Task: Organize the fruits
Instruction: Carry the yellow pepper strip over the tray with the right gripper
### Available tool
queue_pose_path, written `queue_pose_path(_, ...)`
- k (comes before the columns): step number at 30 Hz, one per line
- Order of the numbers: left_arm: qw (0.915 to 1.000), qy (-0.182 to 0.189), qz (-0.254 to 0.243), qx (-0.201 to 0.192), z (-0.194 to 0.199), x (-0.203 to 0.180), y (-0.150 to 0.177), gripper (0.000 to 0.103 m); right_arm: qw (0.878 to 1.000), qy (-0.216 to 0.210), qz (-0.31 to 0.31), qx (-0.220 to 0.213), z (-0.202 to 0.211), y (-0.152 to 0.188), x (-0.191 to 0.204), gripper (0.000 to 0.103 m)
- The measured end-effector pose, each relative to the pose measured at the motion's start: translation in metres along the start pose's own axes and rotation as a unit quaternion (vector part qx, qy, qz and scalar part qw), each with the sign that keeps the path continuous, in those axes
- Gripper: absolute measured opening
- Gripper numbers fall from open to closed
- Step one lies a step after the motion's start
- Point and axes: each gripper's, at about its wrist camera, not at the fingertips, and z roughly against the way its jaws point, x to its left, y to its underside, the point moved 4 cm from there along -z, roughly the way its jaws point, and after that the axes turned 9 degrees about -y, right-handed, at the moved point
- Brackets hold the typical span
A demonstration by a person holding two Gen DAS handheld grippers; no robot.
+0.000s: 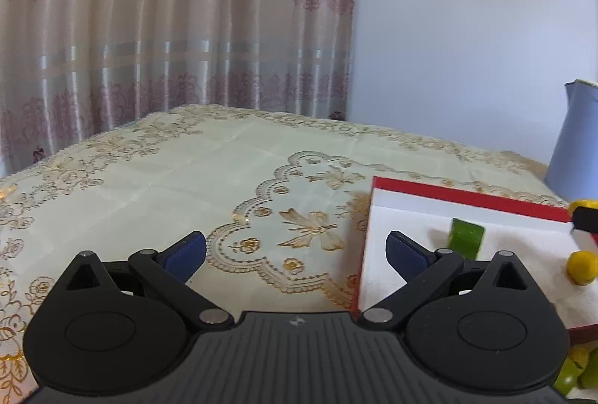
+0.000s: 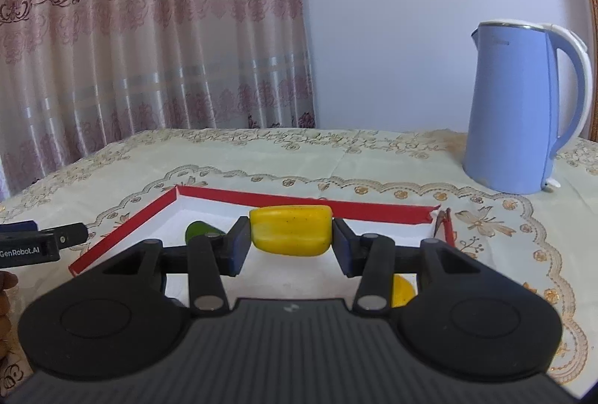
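1. A table covered with a cream tablecloth (image 1: 157, 179) embroidered in gold stands before a pink patterned curtain (image 1: 149, 30) and a pale wall.
2. A shallow box (image 2: 123, 232) with red walls and a white floor lies on the cloth.
3. The right gripper (image 2: 290, 243) clamps a yellow fruit piece (image 2: 290, 230) between its blue pads, one pad on each end, holding it in the air above the box.
4. On the box floor lie a green fruit piece (image 2: 198, 230) towards the left and a second yellow piece (image 2: 401, 292) near the right, half hidden behind the gripper.
5. The left gripper (image 1: 295, 254) has its jaws spread wide with nothing between them, hovering over the cloth just beside the box's left edge.
6. More green and yellow pieces (image 1: 573, 372) sit outside the box at the lower right of the left view.
7. A blue electric kettle (image 2: 519, 105) stands beyond the box, to the right.
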Motion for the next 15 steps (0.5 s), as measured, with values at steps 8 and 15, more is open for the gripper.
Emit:
queue_pose_path(8,0.9994,-0.016,0.002,0.029,-0.011,0.003,0.003,0.103,1.0,0.014,-0.009,0.002,-0.015,-0.002,-0.006,0.044)
queue_pose_path(15,0.9993,-0.019,-0.001,0.032,-0.012,0.003,0.003,0.103,0.999,0.035,-0.021,0.015,-0.029,0.003,-0.014,0.044)
